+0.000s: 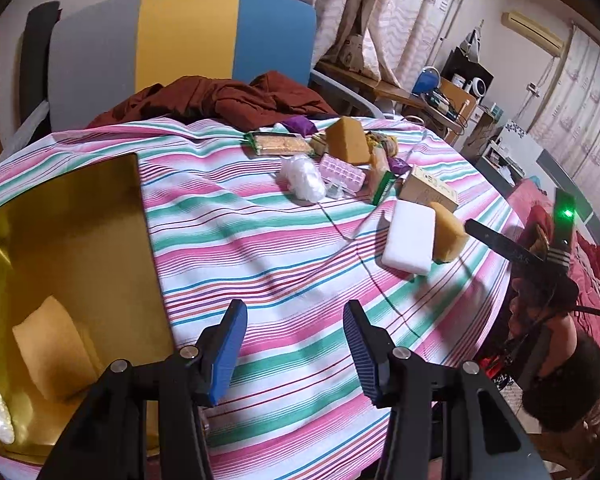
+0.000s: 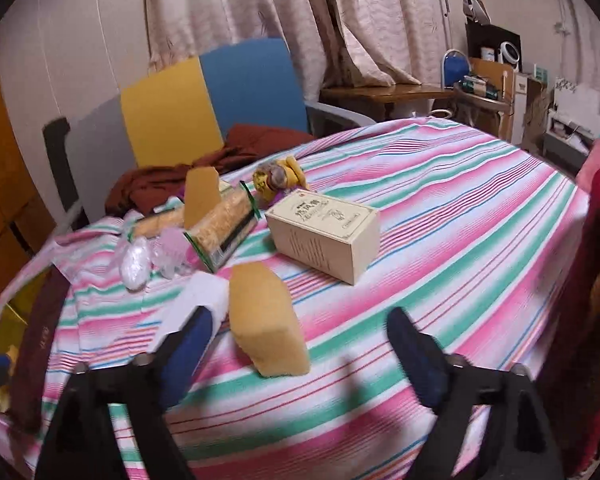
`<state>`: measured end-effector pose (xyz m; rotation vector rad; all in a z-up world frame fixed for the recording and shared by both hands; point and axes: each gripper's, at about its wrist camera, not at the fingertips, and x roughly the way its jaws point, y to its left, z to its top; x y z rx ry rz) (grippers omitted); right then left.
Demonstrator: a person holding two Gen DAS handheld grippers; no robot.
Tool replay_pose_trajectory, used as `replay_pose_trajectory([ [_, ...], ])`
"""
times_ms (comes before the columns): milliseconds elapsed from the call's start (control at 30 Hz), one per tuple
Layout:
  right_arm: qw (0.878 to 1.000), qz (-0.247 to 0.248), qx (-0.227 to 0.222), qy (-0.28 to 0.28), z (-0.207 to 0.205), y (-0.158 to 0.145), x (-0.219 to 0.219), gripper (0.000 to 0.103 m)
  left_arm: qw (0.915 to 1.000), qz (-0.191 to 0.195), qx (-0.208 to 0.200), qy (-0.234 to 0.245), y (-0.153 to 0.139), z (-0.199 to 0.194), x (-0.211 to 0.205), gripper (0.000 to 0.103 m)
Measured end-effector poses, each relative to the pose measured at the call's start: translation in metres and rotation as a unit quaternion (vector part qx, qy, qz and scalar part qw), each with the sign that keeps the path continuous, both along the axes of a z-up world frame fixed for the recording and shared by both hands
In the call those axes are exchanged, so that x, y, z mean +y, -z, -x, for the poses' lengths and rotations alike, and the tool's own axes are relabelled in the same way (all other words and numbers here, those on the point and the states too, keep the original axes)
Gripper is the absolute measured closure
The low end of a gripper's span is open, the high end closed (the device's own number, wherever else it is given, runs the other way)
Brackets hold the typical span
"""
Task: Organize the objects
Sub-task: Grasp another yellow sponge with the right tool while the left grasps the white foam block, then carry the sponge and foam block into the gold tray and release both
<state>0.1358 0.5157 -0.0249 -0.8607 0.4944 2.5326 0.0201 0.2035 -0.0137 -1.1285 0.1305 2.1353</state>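
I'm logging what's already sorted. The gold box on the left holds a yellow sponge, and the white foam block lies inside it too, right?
Not quite. The gold box does hold a yellow sponge, but the white foam block lies out on the striped cloth, beside another yellow sponge. The left wrist view shows this.

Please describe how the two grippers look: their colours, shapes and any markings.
Both have black frames with round silver pins at the joints. The left gripper has two blue fingers with finely ribbed pads. The right gripper has the same dark blue fingers, blurred here. No cables or markings show on either.
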Motion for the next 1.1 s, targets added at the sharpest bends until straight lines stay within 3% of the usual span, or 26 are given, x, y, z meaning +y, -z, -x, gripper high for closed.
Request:
replay_pose_trajectory([
  [67,1.0,0.016,-0.006,-0.005,0.007,0.007,0.004,0.011,0.9999,0.005,0.005,0.008,-0.001,-0.003,0.007,0.053],
  [167,0.998,0.051,-0.004,-0.027,0.022,0.017,0.01,0.022,0.9995,0.016,0.012,0.026,-0.002,-0.005,0.021,0.053],
  [233,0.998,0.053,-0.023,-0.04,0.034,0.025,0.008,0.041,0.9987,0.021,0.018,0.042,-0.002,-0.006,0.034,0.053],
  [333,0.997,0.06,-0.036,-0.041,0.04,0.036,0.007,0.058,0.9967,0.019,0.029,0.073,-0.003,-0.006,0.055,0.053],
  [433,0.996,0.082,-0.028,-0.035,0.033,0.041,0.01,0.06,0.993,-0.006,0.026,0.115,0.002,-0.004,0.085,0.051],
  [567,0.994,0.103,-0.024,-0.024,0.026,0.042,0.015,0.062,0.9886,-0.006,-0.006,0.151,0.018,0.0,0.127,0.046],
  [800,0.991,0.136,-0.004,0.007,0.001,0.036,0.038,0.062,0.9789,0.06,0.0,0.195,0.046,0.002,0.195,0.045],
  [933,0.984,0.178,0.019,0.02,-0.007,0.043,0.047,0.062,0.9773,0.084,0.002,0.195,0.057,0.008,0.215,0.039],
  [1100,0.984,0.177,0.021,0.018,-0.005,0.043,0.044,0.062,0.9769,0.089,0.005,0.194,0.067,0.008,0.219,0.039],
])
